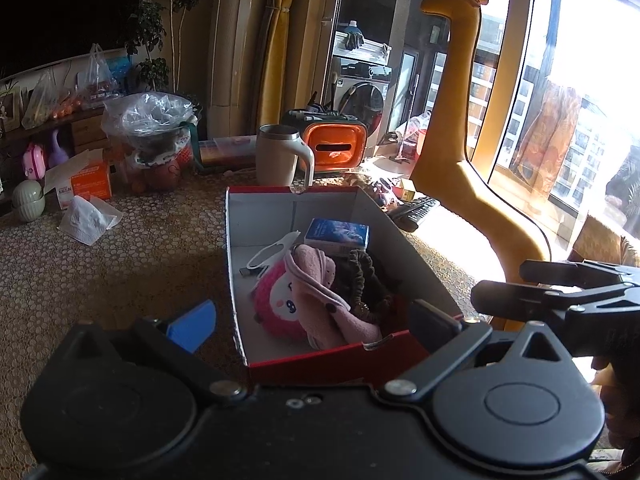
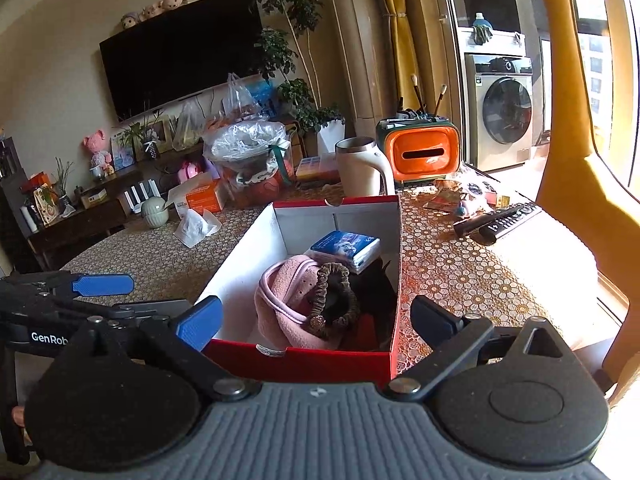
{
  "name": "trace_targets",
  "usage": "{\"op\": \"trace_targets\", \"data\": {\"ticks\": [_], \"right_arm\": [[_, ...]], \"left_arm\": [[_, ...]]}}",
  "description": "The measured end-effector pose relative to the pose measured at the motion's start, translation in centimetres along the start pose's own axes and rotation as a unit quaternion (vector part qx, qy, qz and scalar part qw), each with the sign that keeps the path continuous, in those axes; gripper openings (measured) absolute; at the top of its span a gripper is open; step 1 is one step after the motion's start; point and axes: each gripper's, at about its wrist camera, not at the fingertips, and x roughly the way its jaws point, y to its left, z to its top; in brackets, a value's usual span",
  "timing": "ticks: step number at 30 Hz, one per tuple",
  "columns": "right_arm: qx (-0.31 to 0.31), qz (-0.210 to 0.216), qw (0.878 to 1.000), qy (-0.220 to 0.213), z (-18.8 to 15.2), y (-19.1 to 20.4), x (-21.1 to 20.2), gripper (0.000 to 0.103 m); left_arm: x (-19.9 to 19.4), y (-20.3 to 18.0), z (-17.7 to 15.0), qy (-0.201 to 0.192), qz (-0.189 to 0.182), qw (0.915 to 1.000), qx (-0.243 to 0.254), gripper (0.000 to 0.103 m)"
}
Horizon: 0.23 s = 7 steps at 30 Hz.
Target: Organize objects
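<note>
on left tool [image 2: 104, 300] body "genrob" legible — both tools wide, empty; right tool [image 2: 316, 320] over red box [image 2: 304, 360].

Both wrist cams sit close behind, facing the shared shoebox [image 1: 320, 364] [image 2: 304, 360].

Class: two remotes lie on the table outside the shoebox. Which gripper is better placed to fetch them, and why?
Probably the right gripper: the remotes lie right of the shoebox, on its side. The left gripper, also open and empty, sits farther left.

Table [image 2: 460, 272]: box [image 2: 304, 360], mug [image 2: 360, 168], remote [image 2: 508, 220].
</note>
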Motion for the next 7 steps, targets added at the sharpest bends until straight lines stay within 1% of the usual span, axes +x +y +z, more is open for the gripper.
{"op": "trace_targets", "data": {"ticks": [7], "right_arm": [[0.002, -0.005, 1.0, 0.006, -0.04, -0.12, 0.17, 0.101]], "left_arm": [[-0.06, 0.22, -0.06, -0.005, -0.001, 1.0, 0.0, 0.102]]}}
